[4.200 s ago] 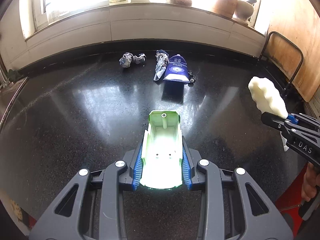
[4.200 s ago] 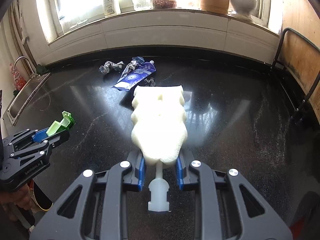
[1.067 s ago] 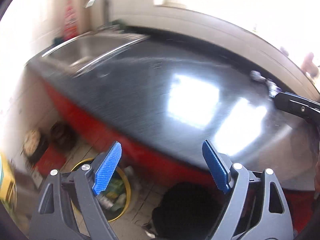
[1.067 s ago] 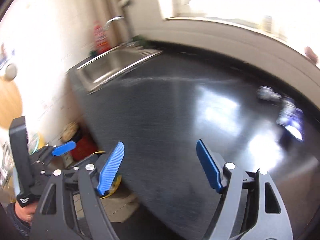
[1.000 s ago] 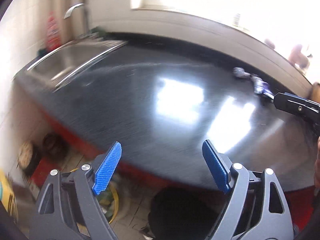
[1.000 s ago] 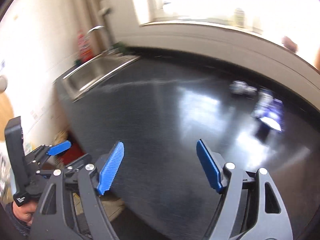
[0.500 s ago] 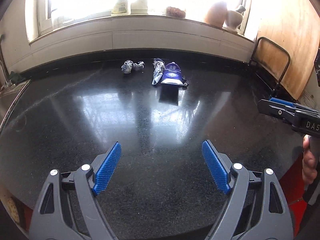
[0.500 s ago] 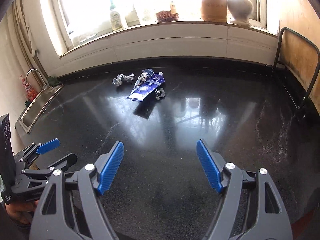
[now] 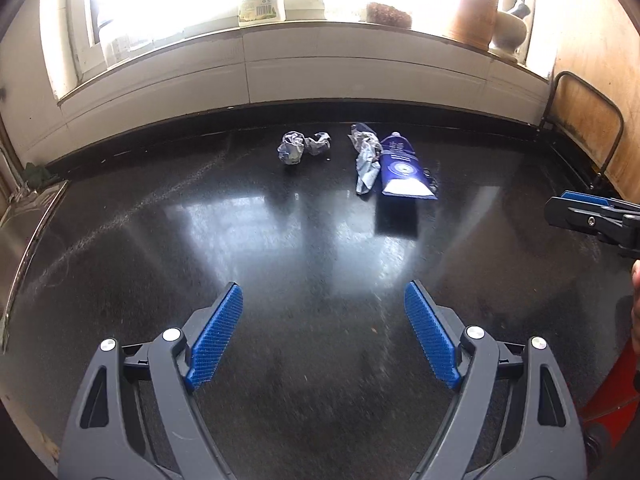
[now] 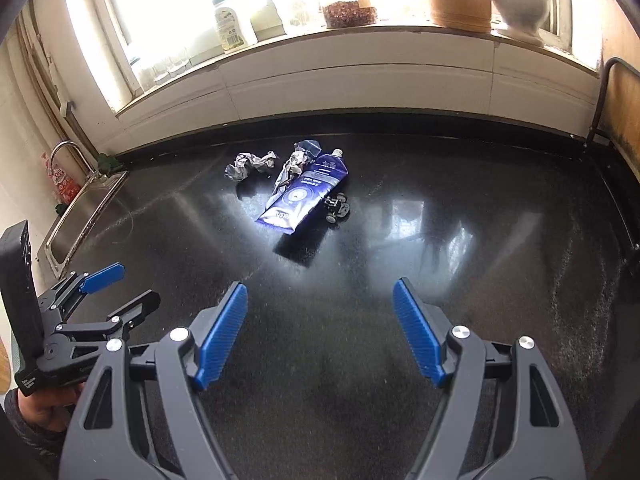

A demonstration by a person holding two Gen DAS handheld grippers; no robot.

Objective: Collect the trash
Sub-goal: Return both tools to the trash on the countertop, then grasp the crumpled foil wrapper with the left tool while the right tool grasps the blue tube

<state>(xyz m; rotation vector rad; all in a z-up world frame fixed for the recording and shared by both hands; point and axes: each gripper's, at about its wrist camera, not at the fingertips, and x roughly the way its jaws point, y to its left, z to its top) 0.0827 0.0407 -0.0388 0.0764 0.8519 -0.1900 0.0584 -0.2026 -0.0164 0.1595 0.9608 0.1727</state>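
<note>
Trash lies at the back of the black counter (image 9: 200,240): a crumpled grey wrapper (image 9: 302,147) (image 10: 250,165), a second twisted wrapper (image 9: 366,158) (image 10: 294,170), a flat blue tube (image 9: 402,168) (image 10: 304,196) and a small black toy chassis (image 10: 338,209) beside the tube. My left gripper (image 9: 323,300) is open and empty over the near counter, well short of the trash; it also shows at the lower left of the right wrist view (image 10: 120,286). My right gripper (image 10: 320,300) is open and empty too; its tip shows at the right edge of the left wrist view (image 9: 560,206).
A steel sink (image 10: 80,216) with a tap (image 10: 70,152) sits at the left end. Bottles (image 10: 232,24), jars and a mortar (image 10: 520,4) line the windowsill. A wooden board in a wire rack (image 9: 588,120) stands at the right. A hand (image 10: 40,408) holds the left gripper.
Both views have swung from the sink end and the floor bin back to face the counter and window. Both grippers stay open and empty and have moved closer to the trash.
</note>
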